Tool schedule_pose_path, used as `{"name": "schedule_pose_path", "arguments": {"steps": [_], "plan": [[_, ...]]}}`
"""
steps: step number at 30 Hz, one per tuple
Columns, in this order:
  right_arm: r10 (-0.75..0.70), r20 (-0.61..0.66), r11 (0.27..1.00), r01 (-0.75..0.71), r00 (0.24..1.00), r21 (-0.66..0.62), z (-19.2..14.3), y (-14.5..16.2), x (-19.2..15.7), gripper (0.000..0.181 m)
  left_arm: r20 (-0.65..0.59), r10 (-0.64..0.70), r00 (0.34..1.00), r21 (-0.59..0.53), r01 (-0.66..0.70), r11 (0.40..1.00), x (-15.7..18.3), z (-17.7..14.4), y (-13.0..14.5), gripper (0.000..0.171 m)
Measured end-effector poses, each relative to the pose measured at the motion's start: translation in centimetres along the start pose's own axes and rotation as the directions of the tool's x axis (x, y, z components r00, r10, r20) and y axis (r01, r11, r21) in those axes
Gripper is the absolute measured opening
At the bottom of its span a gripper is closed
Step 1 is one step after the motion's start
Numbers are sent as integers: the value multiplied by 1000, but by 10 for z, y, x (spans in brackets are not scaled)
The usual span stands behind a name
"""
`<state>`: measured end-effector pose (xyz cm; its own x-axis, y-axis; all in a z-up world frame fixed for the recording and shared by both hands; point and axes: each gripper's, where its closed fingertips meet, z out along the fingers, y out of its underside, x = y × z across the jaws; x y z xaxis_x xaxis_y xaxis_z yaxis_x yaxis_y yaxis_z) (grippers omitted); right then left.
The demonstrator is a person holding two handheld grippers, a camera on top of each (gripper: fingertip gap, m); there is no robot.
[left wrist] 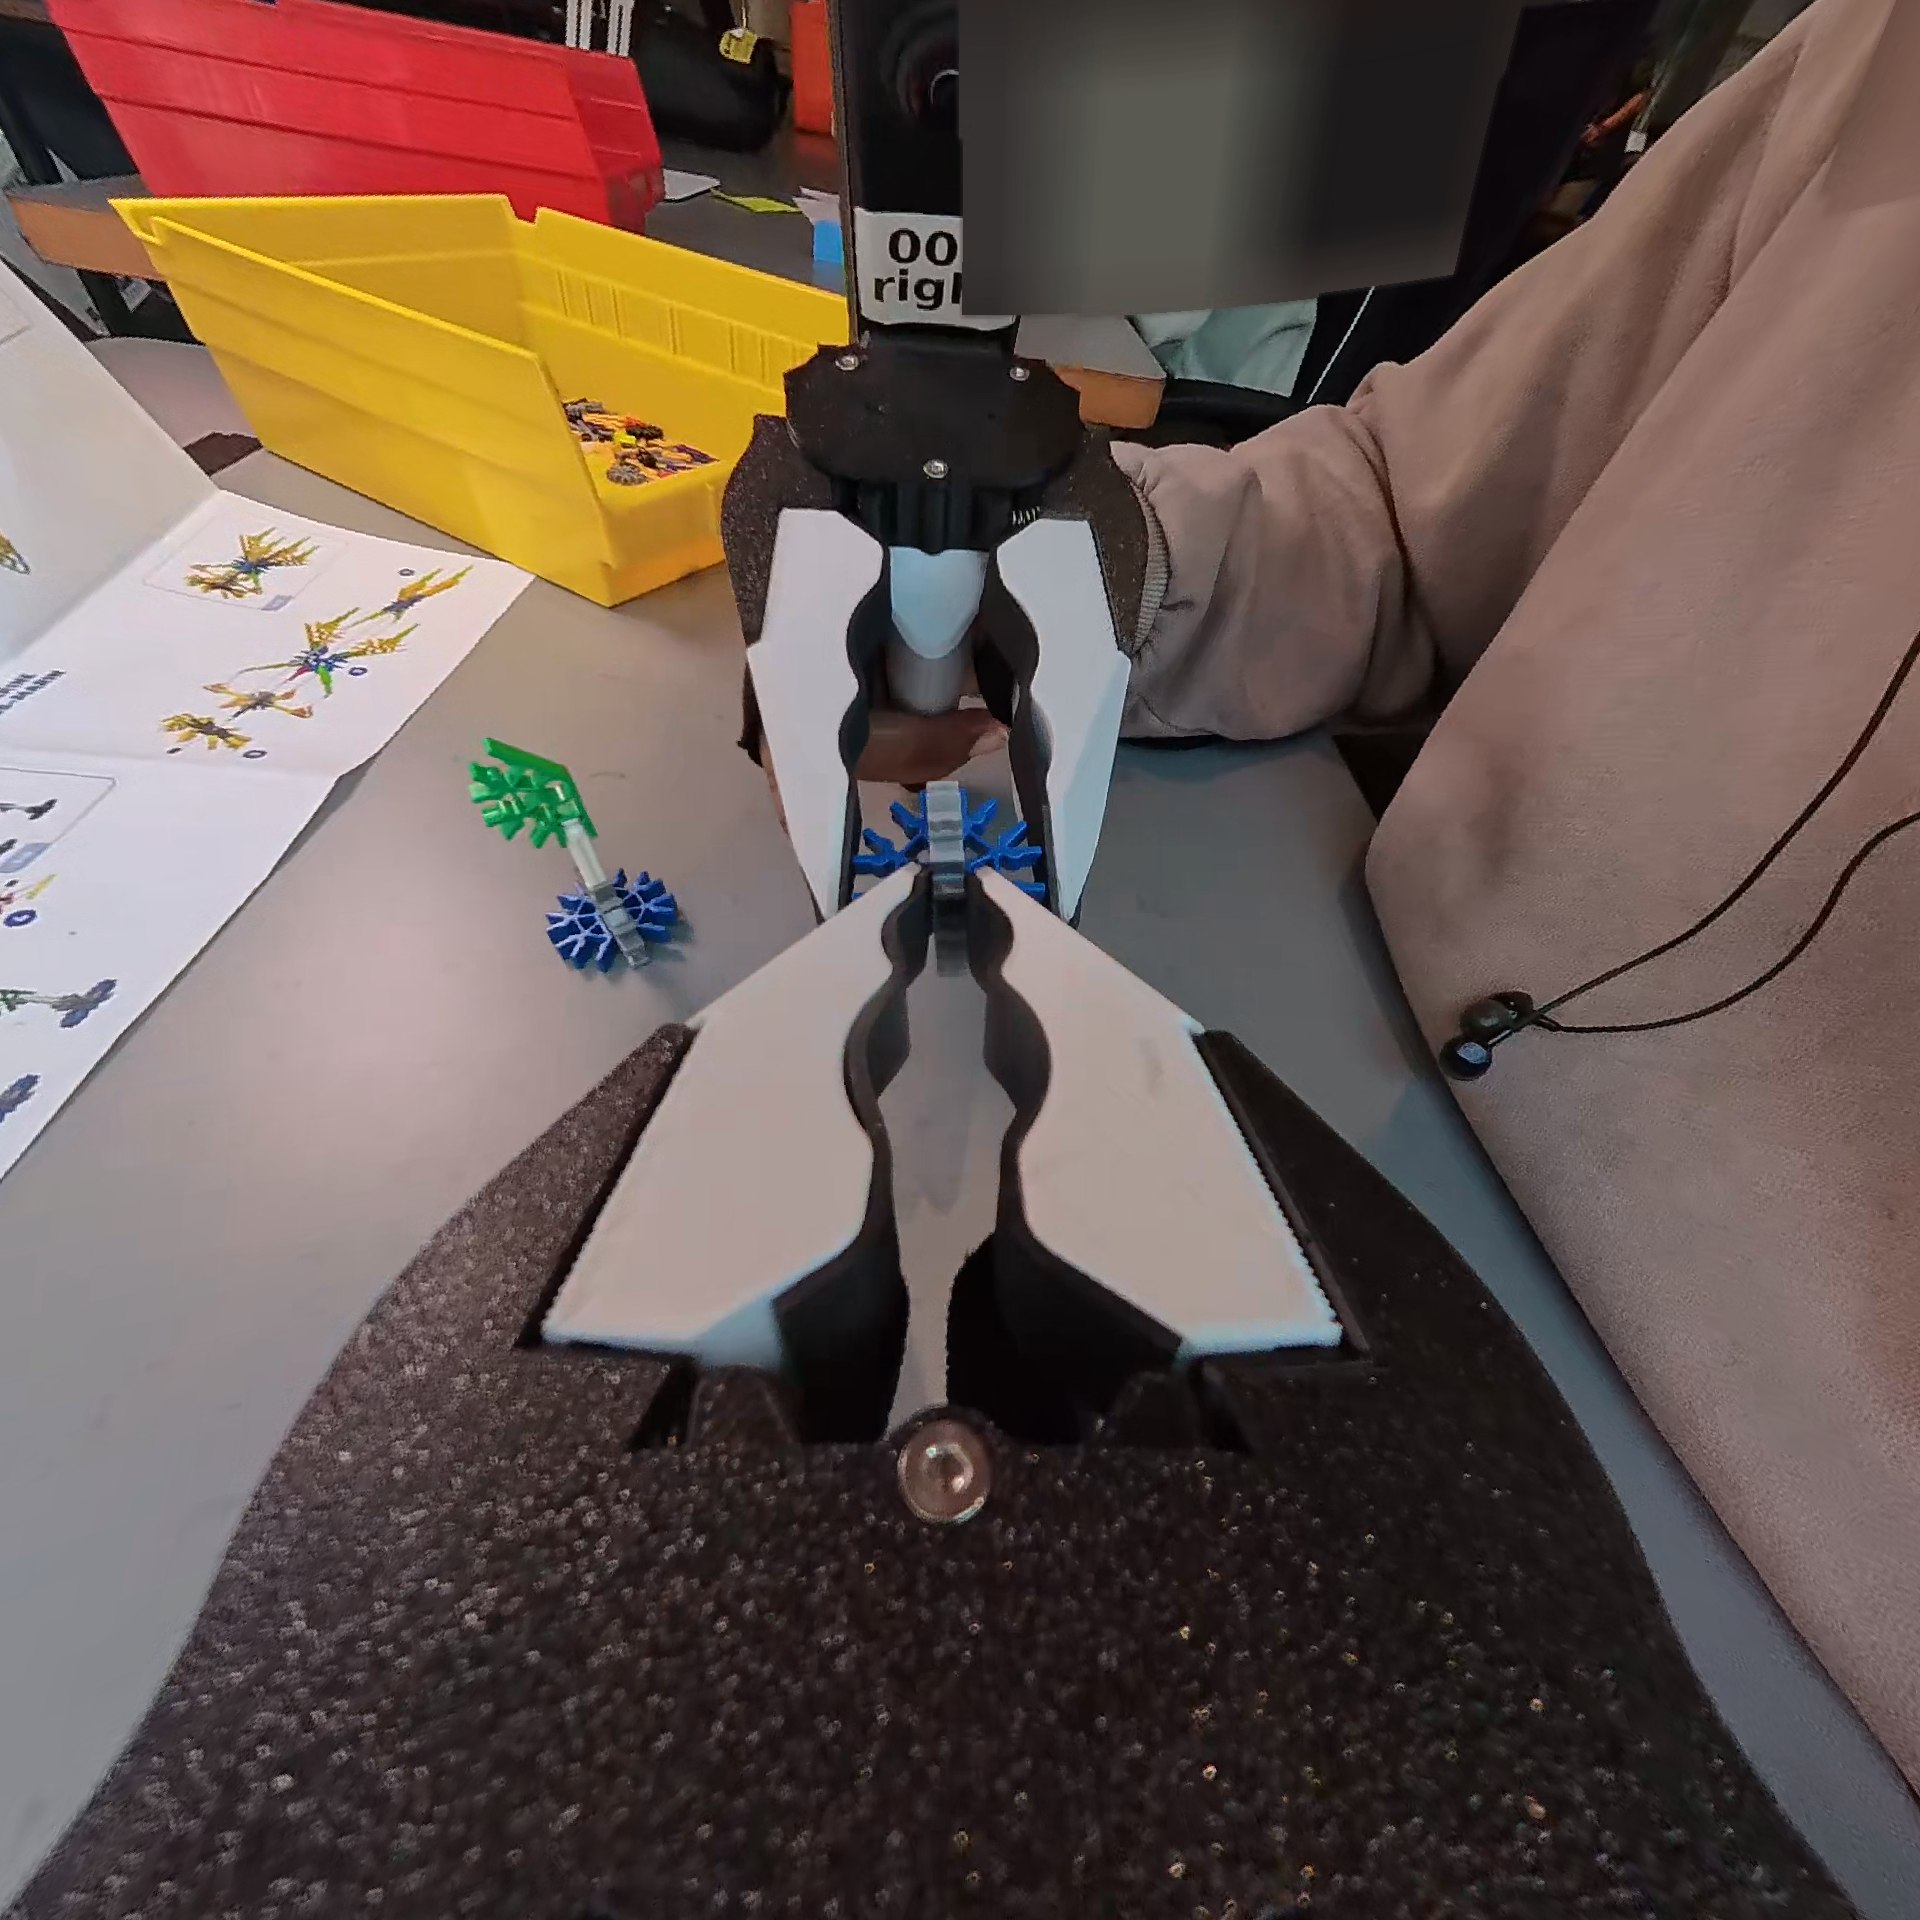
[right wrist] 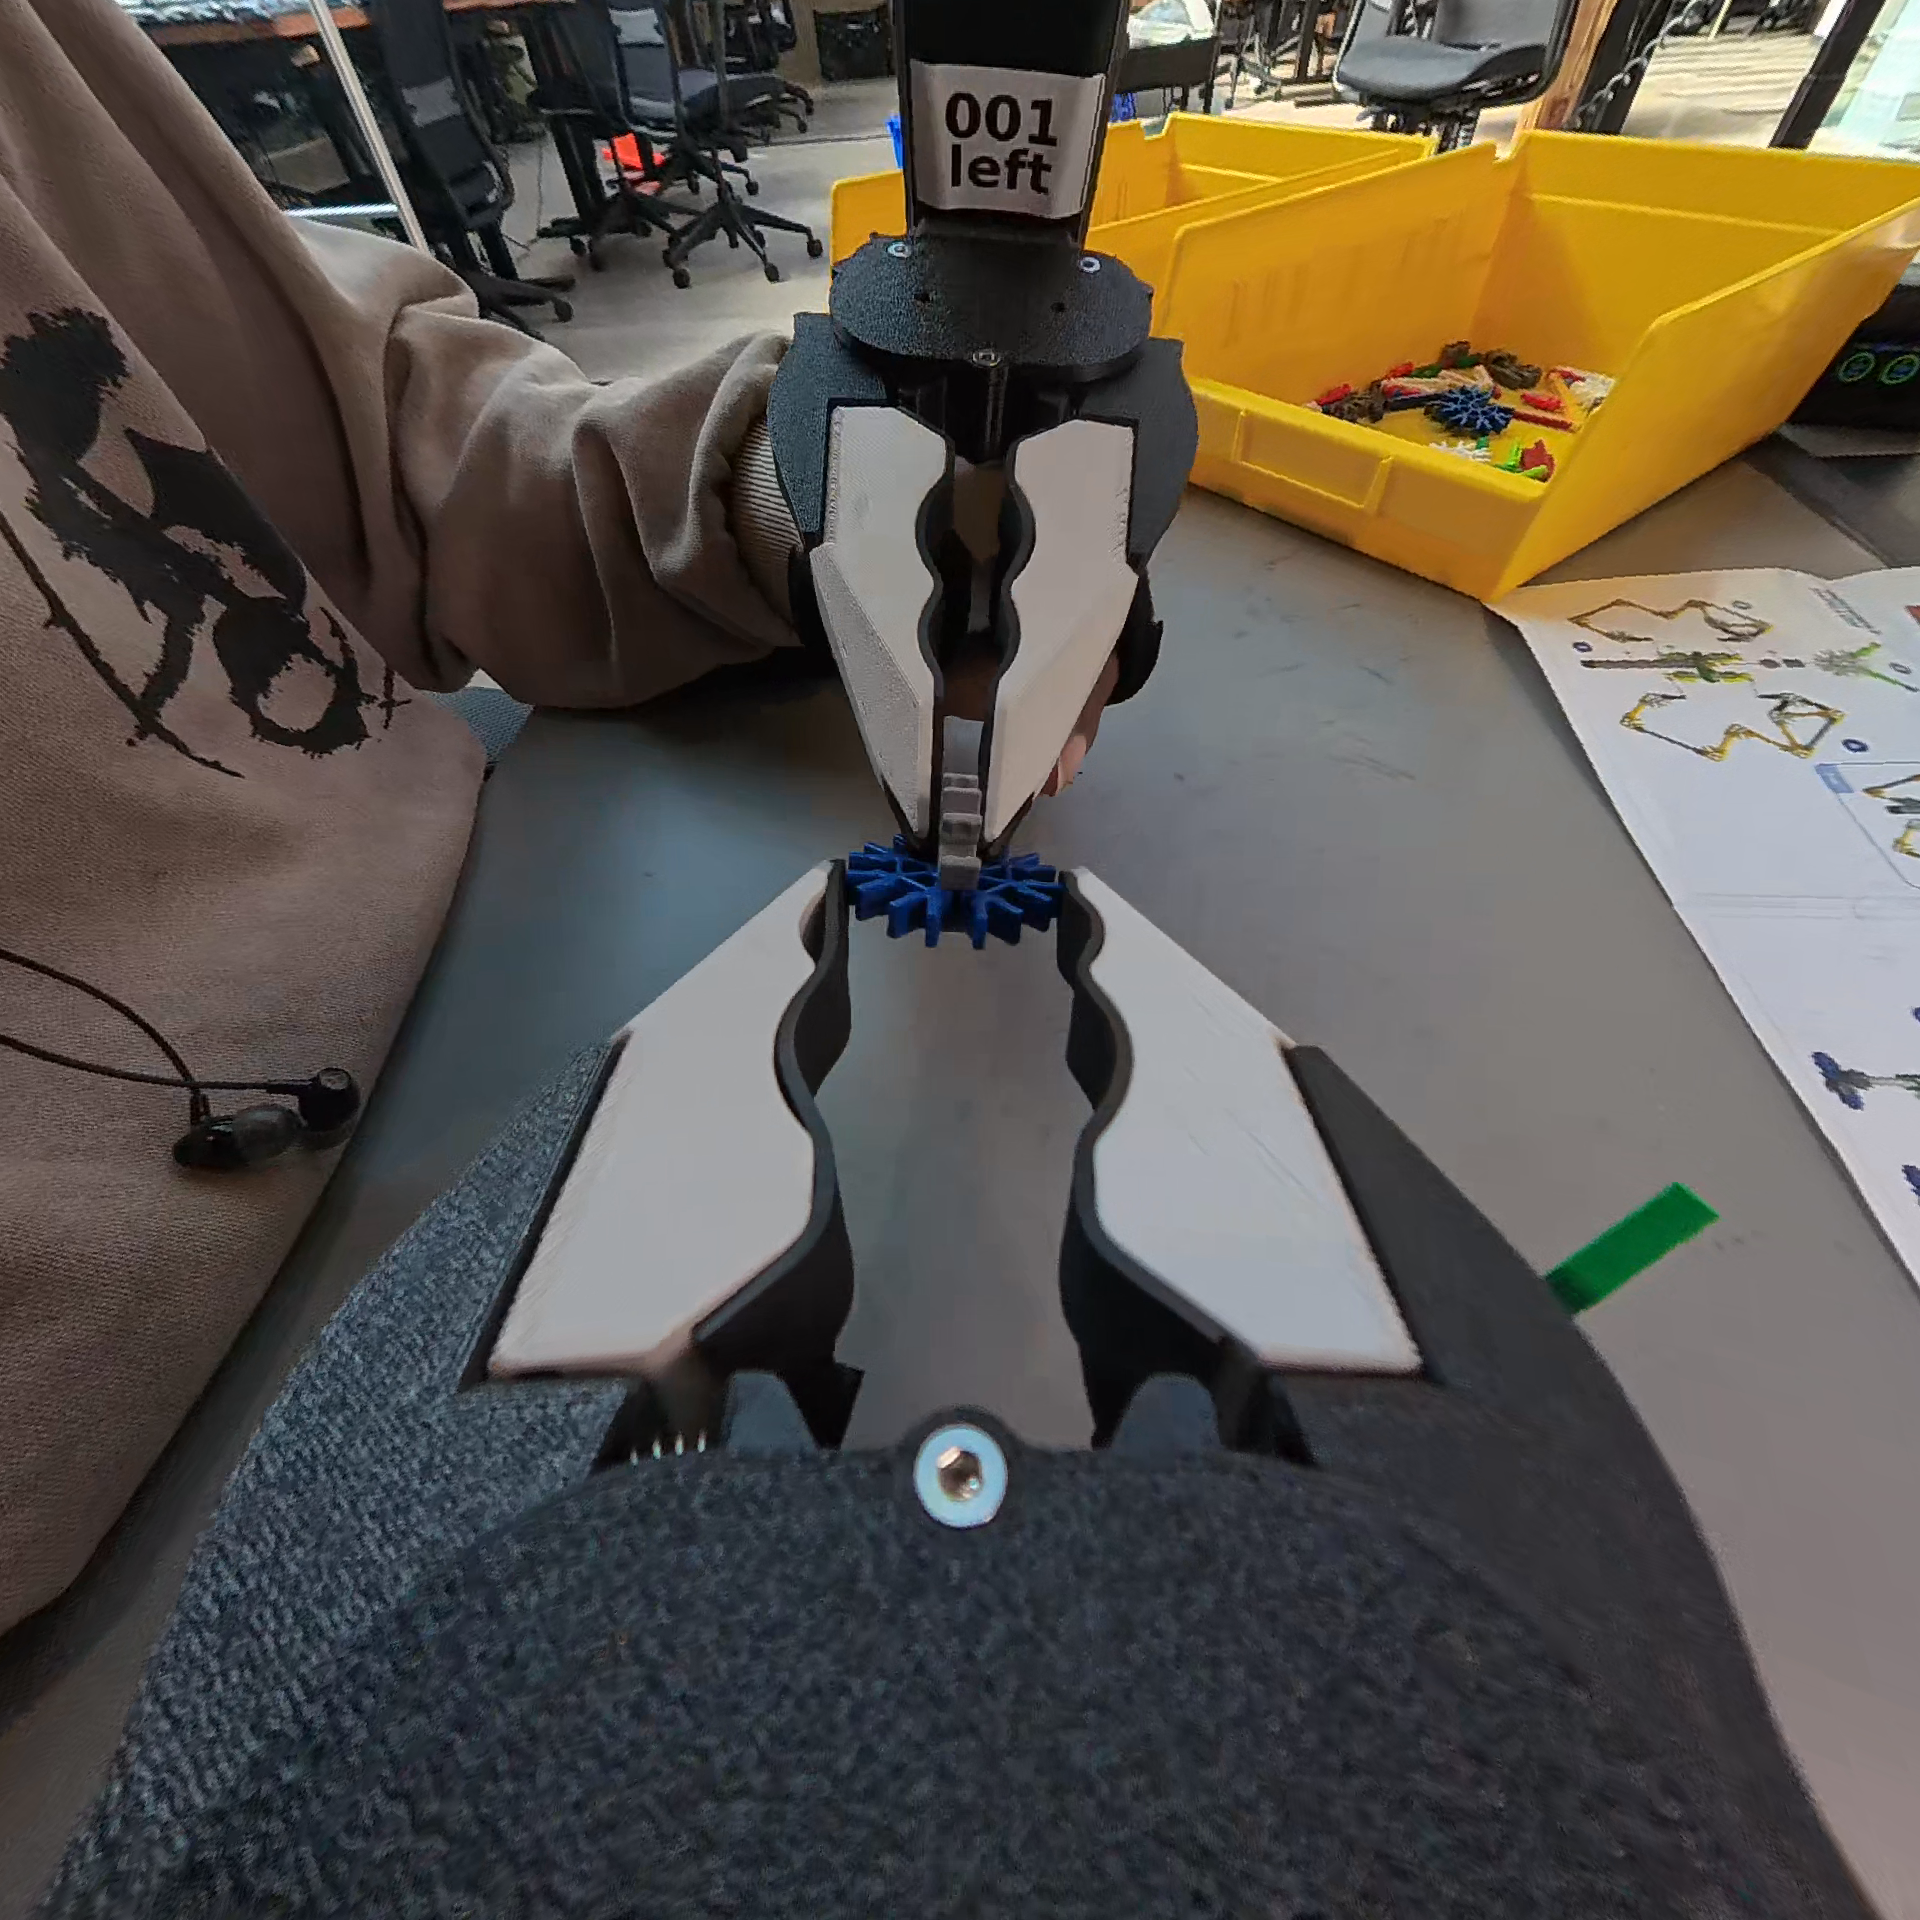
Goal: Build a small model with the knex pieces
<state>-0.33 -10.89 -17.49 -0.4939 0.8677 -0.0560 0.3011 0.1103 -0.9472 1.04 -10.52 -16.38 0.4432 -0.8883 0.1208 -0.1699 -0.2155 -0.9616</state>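
My left gripper point(left wrist: 948, 899) is shut on a grey connector piece point(left wrist: 943, 831), held edge-on. The grey piece sits in the middle of a blue snowflake-shaped connector point(left wrist: 1006, 850). My right gripper point(right wrist: 954, 885) faces the left one, and its fingertips press both sides of the blue connector point(right wrist: 914, 902), just above the grey table point(right wrist: 1351, 779). In the right wrist view the left gripper point(right wrist: 961, 831) comes down from the top with the grey piece point(right wrist: 961, 810) between its tips. In the left wrist view the right gripper's white fingers point(left wrist: 810, 727) come from the top.
A small assembly point(left wrist: 613, 914) of green, clear, blue and grey parts lies left on the table. An instruction sheet point(left wrist: 208, 675) and yellow bins of parts point(left wrist: 416, 364) point(right wrist: 1558, 312) stand behind, with red bins point(left wrist: 364, 104). A green piece point(right wrist: 1631, 1242) lies at the right. A person's sleeve point(left wrist: 1558, 571) borders the table. My left and right fingertips are right by each other.
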Motion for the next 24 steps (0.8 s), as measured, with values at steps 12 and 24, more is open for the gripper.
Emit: {"name": "schedule_pose_path", "arguments": {"steps": [12, 24], "plan": [[252, 200, 897, -306, 947, 319, -38, -45, 10, 38, -20, -117, 993, 113, 118, 986, -7, -13, -18, 13], [310, 246, 850, -383, 918, 362, -34, -47, 13, 38, -89, -339, 937, 292, 350, 890, -14, -9, -46, 13]]}}
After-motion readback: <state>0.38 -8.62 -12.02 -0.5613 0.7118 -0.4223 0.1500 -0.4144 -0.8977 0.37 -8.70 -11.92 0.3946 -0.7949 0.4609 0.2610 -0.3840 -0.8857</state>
